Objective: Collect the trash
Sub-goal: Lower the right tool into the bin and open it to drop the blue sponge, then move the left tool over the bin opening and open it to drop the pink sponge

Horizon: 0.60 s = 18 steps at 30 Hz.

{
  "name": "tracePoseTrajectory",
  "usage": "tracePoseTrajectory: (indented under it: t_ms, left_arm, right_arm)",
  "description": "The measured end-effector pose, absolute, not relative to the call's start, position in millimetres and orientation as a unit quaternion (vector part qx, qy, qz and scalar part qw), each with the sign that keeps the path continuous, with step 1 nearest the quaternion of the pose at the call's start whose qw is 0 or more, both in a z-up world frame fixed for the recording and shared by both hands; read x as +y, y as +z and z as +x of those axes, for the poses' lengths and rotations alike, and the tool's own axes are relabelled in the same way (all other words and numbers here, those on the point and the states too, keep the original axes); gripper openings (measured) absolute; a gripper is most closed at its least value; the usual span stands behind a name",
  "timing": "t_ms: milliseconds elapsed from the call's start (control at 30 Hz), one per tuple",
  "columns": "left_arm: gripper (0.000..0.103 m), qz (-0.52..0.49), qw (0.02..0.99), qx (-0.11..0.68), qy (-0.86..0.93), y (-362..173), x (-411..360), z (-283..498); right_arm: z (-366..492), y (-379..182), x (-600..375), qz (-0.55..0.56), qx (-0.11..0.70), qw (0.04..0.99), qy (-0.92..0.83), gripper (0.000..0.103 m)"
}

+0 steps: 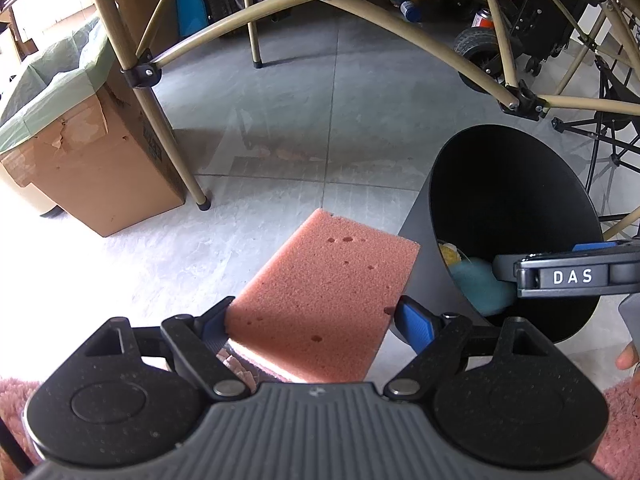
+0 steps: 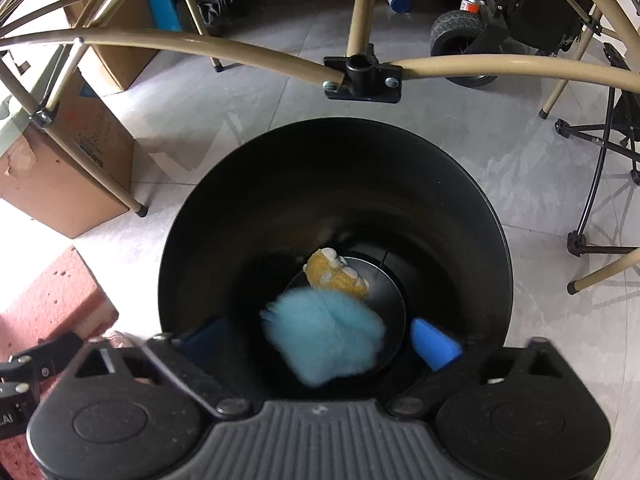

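Observation:
My left gripper (image 1: 316,312) is shut on a pink sponge (image 1: 324,296), held over the floor just left of a black bin (image 1: 520,200). The same sponge (image 2: 52,300) shows at the left edge of the right wrist view. My right gripper (image 2: 320,340) hangs open over the mouth of the bin (image 2: 320,168), pointing down into it. A blurred fluffy blue item (image 2: 320,320) lies between its blue pads (image 2: 434,346) and touches neither. Deeper in the bin lies a yellow and white piece (image 2: 336,272).
Tan table legs (image 1: 168,140) and cross bars (image 2: 360,68) stand close behind the bin. A cardboard box (image 1: 92,168) with a green liner is at the left. A wheeled cart (image 1: 476,48) and a black folding stand (image 2: 600,184) are at the right.

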State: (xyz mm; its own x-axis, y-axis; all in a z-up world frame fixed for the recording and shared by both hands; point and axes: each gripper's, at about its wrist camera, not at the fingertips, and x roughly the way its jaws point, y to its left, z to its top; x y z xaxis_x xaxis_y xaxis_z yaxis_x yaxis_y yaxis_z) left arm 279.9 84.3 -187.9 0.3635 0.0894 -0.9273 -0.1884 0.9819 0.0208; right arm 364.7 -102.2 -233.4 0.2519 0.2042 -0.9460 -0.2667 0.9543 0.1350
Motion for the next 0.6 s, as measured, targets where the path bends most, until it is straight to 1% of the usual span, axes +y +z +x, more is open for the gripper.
tracePoseTrajectory:
  t_ms: [600]
  left_arm:
    - [0.085, -0.041, 0.826, 0.557, 0.079, -187.2, 82.6, 281.1]
  right_arm:
    - [363.6, -225.3, -108.1, -0.024, 0.583, 0.799, 0.146, 0.103]
